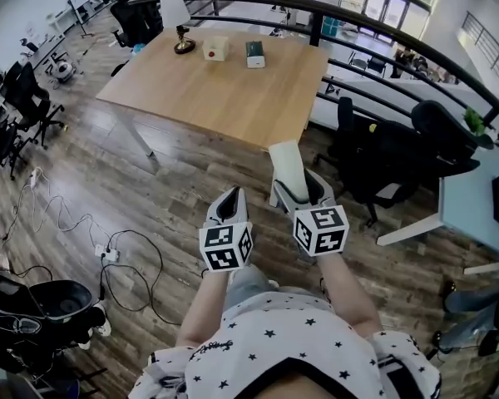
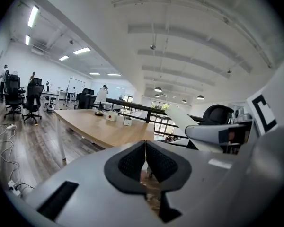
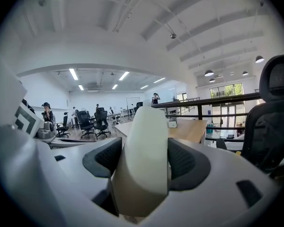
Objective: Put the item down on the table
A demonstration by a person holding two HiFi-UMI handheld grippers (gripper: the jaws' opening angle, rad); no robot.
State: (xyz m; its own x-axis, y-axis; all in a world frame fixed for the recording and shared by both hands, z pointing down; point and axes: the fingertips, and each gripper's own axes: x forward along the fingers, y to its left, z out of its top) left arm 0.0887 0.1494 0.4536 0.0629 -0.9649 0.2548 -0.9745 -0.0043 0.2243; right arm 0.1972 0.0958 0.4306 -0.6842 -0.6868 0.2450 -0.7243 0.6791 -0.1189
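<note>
My right gripper (image 1: 298,191) is shut on a pale cream bottle-like item (image 1: 286,167) that sticks out ahead of the jaws. In the right gripper view that item (image 3: 144,160) fills the space between the two dark pads. My left gripper (image 1: 229,207) is shut with nothing in it; its pads (image 2: 132,162) meet in the left gripper view. Both grippers hang over the wooden floor, short of the wooden table (image 1: 233,98), which lies ahead.
On the table's far side stand a small dark lamp-like object (image 1: 184,43), a cream box (image 1: 215,49) and a dark green box (image 1: 255,54). Black office chairs (image 1: 382,160) stand to the right. A black railing (image 1: 358,23) curves behind. Cables (image 1: 108,252) lie on the floor at left.
</note>
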